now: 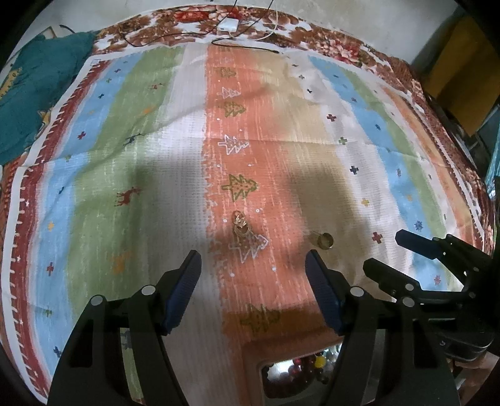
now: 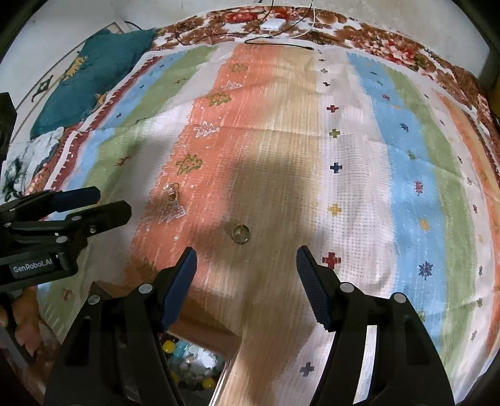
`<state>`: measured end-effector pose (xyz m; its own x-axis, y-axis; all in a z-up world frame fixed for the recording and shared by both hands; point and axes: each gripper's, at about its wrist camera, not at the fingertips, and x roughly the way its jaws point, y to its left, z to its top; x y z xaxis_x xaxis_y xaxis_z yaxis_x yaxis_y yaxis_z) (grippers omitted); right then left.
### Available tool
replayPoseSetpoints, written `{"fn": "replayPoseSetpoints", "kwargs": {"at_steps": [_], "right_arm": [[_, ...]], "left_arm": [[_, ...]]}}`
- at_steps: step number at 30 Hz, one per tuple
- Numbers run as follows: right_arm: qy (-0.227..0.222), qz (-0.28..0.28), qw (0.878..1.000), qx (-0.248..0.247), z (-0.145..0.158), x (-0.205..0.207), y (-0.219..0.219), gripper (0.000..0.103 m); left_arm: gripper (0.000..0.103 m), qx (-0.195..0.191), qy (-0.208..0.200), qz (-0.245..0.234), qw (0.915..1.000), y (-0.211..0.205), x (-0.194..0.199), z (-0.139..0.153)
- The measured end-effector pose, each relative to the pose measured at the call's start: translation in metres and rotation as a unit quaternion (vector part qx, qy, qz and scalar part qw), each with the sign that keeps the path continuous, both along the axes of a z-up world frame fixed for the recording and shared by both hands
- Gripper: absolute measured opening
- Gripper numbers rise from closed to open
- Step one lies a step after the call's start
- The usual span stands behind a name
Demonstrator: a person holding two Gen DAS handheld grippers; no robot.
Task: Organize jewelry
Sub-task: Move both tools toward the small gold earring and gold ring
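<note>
- Where the left gripper [image 2: 90, 203] shows side-on in the right wrist view, white lettering on its black body reads "GenRobot.AI"; no other writing readable.
- Left gripper [image 1: 253, 265] hovers over the striped cloth [image 1: 156, 156], fingers pointing forward, jaws wide apart, nothing between them.
- Right gripper [image 2: 245, 265] hovers beside it, also spread wide and empty; seen from the left wrist view it [image 1: 400, 253] sits at the right edge, angled inward.
- A bare hand [image 2: 25, 321] grips the left gripper's handle, fingers curled under.
- Small gold earring piece [image 1: 240, 225] lies on the orange stripe, just ahead of the left gripper, touching a white tree print.
- Gold ring [image 2: 240, 234] lies on the tan stripe, ahead of the right gripper, apart from the earring piece [image 2: 172, 192].
- Box of beads [image 2: 193, 362] sits low between the grippers, coloured beads inside, partly hidden by fingers.
- Teal cloth [image 1: 34, 93] lies bunched at far left; white charger [image 1: 227, 25] with cables at far edge.
</note>
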<state>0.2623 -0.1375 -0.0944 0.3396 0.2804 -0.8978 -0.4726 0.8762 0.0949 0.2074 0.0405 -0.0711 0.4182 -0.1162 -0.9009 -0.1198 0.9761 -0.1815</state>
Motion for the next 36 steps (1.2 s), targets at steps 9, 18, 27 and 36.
{"fn": "replayPoseSetpoints", "kwargs": {"at_steps": [9, 18, 27, 36], "right_arm": [[0.009, 0.000, 1.000, -0.011, -0.011, 0.015, 0.006, 0.066], [0.018, 0.003, 1.000, -0.018, -0.022, 0.026, 0.013, 0.066], [0.033, 0.010, 0.999, -0.020, -0.032, 0.033, 0.021, 0.066], [0.045, 0.014, 0.998, -0.029, -0.045, 0.042, 0.028, 0.066]], "left_arm": [[0.060, 0.001, 0.016, -0.004, 0.9999, 0.002, 0.018, -0.014], [0.052, 0.004, 0.037, -0.006, 0.9993, 0.007, 0.033, -0.033], [0.051, 0.008, 0.053, -0.013, 0.9985, 0.006, 0.045, -0.046], [0.043, 0.012, 0.063, -0.019, 0.9978, 0.003, 0.054, -0.055]]}}
